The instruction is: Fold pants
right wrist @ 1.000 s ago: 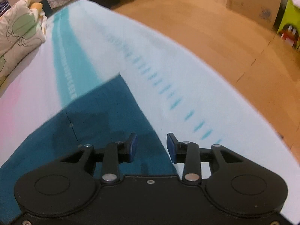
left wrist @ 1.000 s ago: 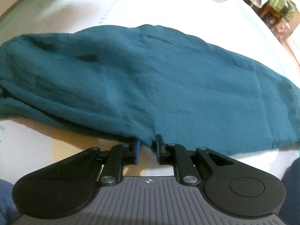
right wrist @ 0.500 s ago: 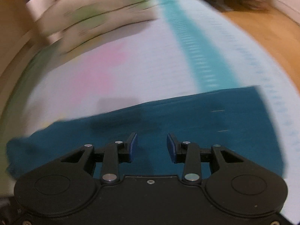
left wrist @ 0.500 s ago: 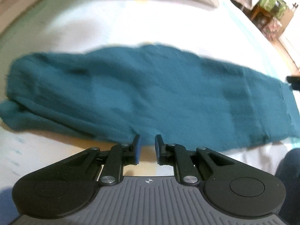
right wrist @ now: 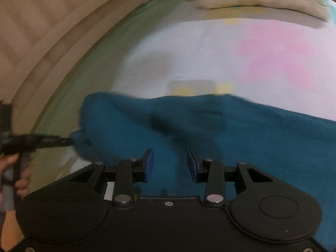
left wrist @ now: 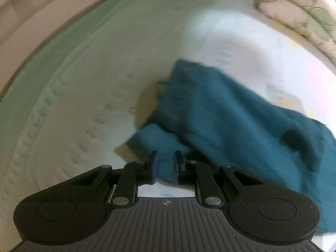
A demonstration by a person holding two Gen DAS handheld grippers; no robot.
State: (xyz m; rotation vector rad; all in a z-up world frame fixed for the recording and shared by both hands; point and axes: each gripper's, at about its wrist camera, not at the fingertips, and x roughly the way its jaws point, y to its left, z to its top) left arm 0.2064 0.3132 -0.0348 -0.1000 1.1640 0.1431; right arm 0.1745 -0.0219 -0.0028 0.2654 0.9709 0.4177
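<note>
Now your left gripper (left wrist: 164, 166) is nearly closed, teal pants (left wrist: 231, 113) behind its tips, grip unclear; your right gripper (right wrist: 170, 163) hangs open over them.

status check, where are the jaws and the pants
Left gripper jaws narrow over a pants corner, grip unclear. Right gripper jaws apart above the cloth, empty. Pants on the bed sheet; nothing in the way.

Pale bed sheet (left wrist: 88, 79) bearing teal pants (left wrist: 241, 121); at its far end, seemingly a patterned pillow (left wrist: 300, 14)
</note>
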